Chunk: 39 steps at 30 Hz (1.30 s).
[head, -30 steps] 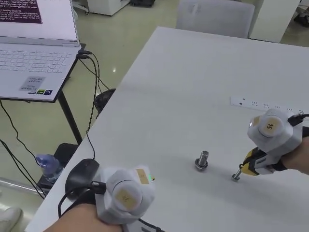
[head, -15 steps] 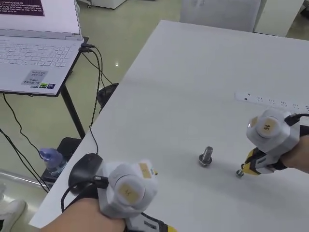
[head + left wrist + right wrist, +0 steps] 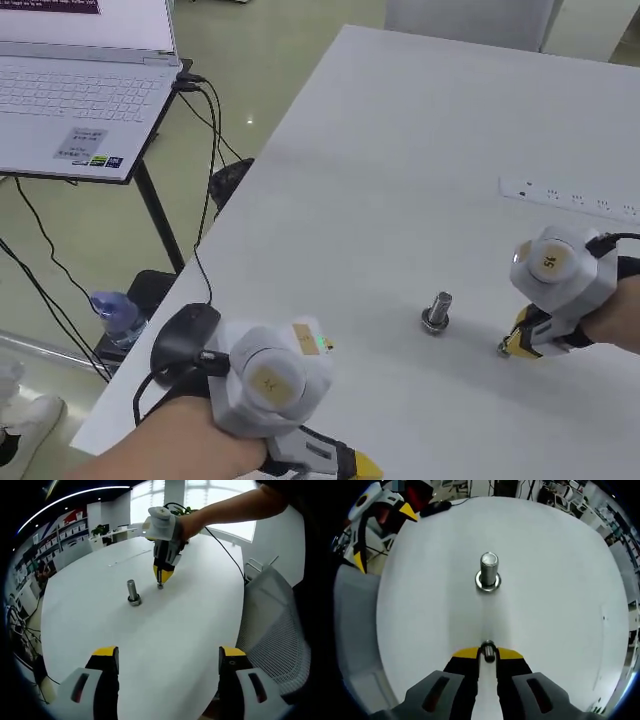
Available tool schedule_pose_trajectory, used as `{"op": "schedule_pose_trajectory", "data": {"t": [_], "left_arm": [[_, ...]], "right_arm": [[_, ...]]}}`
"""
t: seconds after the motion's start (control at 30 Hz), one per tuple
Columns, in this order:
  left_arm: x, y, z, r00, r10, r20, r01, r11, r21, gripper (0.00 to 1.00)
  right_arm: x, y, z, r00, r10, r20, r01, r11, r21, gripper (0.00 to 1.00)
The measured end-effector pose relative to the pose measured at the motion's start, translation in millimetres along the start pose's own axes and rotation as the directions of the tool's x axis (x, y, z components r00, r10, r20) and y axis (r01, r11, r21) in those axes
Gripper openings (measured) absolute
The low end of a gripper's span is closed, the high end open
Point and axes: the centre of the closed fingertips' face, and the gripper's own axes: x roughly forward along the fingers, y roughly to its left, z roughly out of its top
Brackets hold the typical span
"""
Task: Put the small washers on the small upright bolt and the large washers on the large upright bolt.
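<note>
Nearest you, your left gripper [image 3: 169,654] hangs over the desk [image 3: 400,150], well short of the large bolt [image 3: 437,312] and to its left. Its jaws are spread wide, with nothing between them. A black mouse [image 3: 183,335] lies at the desk's edge, farther left of the bolt still.

The large bolt stands upright on the desk with a metal ring around its foot. You cannot tell whether that ring is a washer or the bolt's own head.

Just right of the large bolt, your right gripper [image 3: 162,577] points down at the desk. Its jaws are closed on the small bolt [image 3: 488,651], which stands upright with its lower end at the desk surface.

Beyond the large bolt and to its right, a white power strip [image 3: 570,195] lies flat on the desk. Far off to the bolt's left, past the desk's edge, an open laptop [image 3: 70,110] rests on a stand.
</note>
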Motion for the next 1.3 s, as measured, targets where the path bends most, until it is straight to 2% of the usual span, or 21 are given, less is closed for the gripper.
{"op": "schedule_pose_trajectory", "data": {"t": [0.6, 1.0, 1.2, 1.3], "left_arm": [[-0.4, -2.1, -7.4, 0.9999, 0.000, -0.015, -0.001, 1.000, -0.009, 0.79], [0.5, -4.8, -8.3, 1.0000, 0.002, -0.008, -0.002, 1.000, -0.017, 0.79], [-0.1, -3.9, -6.8, 0.9999, 0.011, -0.007, -0.011, 1.000, -0.017, 0.79], [-0.7, -2.8, -5.3, 0.9998, 0.018, 0.002, -0.018, 0.999, -0.028, 0.79]], "right_arm": [[4.8, 5.9, 0.0, 0.9996, -0.006, -0.027, 0.006, 1.000, -0.009, 0.13], [5.3, 5.5, -0.1, 0.9997, -0.011, -0.022, 0.011, 1.000, -0.008, 0.14], [4.4, 4.0, -1.5, 0.9996, -0.022, -0.017, 0.022, 0.999, -0.023, 0.17], [1.6, 1.8, 0.7, 0.9994, -0.034, 0.006, 0.034, 0.999, -0.018, 0.20]]}}
